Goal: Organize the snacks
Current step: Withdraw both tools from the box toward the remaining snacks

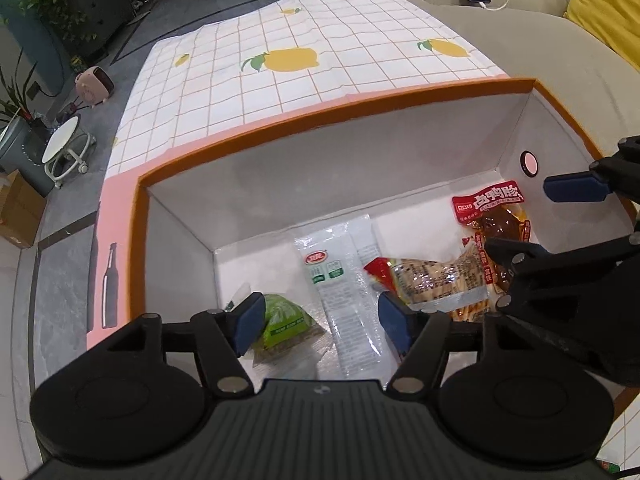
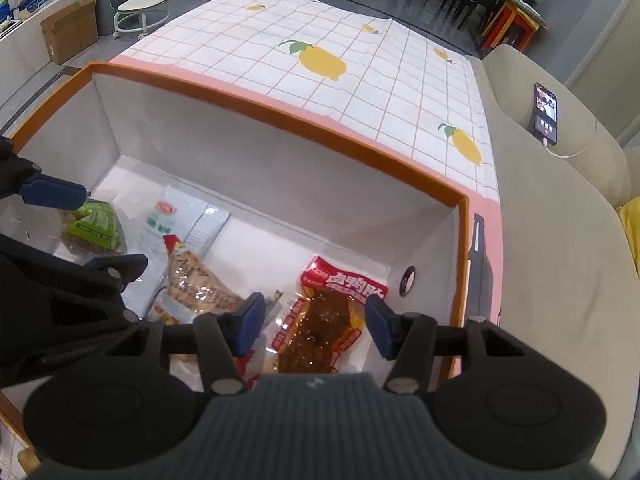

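Four packets (image 1: 344, 292) in box (image 1: 340, 108) | light, crinkly, slippery; pinch at sealed edge | left gripper (image 1: 320, 320), right gripper (image 2: 316, 322): wide, empty

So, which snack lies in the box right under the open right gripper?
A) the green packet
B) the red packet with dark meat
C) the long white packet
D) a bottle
B: in the right wrist view the right gripper hangs open over the red packet with dark meat inside the box; the green packet lies far to the left.
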